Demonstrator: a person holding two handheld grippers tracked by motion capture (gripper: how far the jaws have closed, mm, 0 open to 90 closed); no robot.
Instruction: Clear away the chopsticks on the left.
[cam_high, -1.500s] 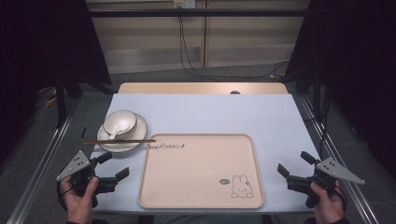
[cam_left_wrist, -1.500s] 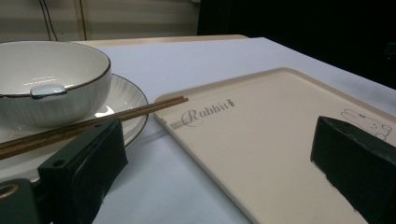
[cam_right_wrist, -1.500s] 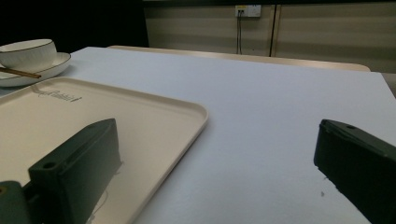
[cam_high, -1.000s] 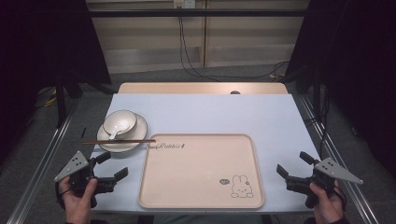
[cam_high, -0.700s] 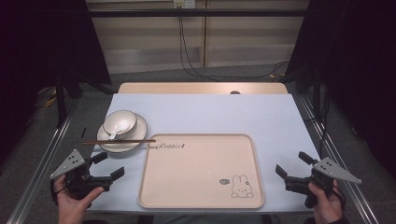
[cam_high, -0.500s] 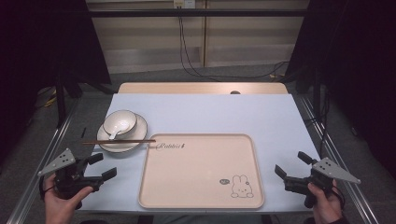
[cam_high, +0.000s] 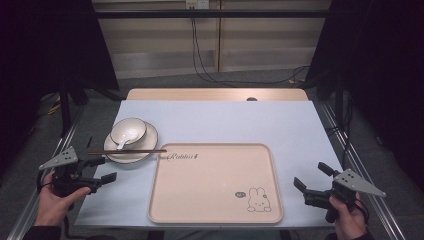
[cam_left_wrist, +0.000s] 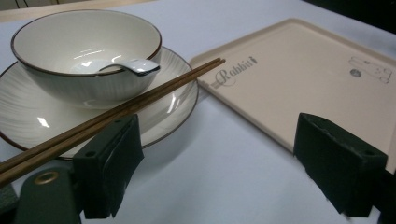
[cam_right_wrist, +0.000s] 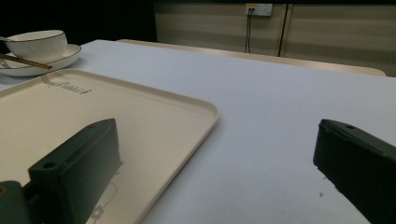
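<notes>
The left gripper (cam_high: 97, 170) sits at the near left edge of the surface (cam_high: 300, 135), its fingers (cam_left_wrist: 109, 170) released and holding nothing, though they have just been closing a little. The near ends of the chopsticks (cam_left_wrist: 116, 109) lie just past its left finger, so picking them up looks like the step in hand. The right gripper (cam_high: 312, 181) waits at the near right, past the tray's right edge, fingers (cam_right_wrist: 77, 170) likewise released and empty.

The chopsticks rest as a pair across the front rim of the plate (cam_high: 145, 145), their far tips reaching the near left corner of the tray (cam_high: 215, 185). Only the rim props them, so they will likely roll or split apart if nudged. A good grip would come in level, with one finger on each side of both sticks, close to the plate rim where they lie together, then squeeze slowly so neither slips out.

Beyond them the bowl (cam_high: 128, 132) sits on the plate with a spoon (cam_left_wrist: 123, 66) inside; keep the fingers low and clear of the bowl's wall when lifting.
</notes>
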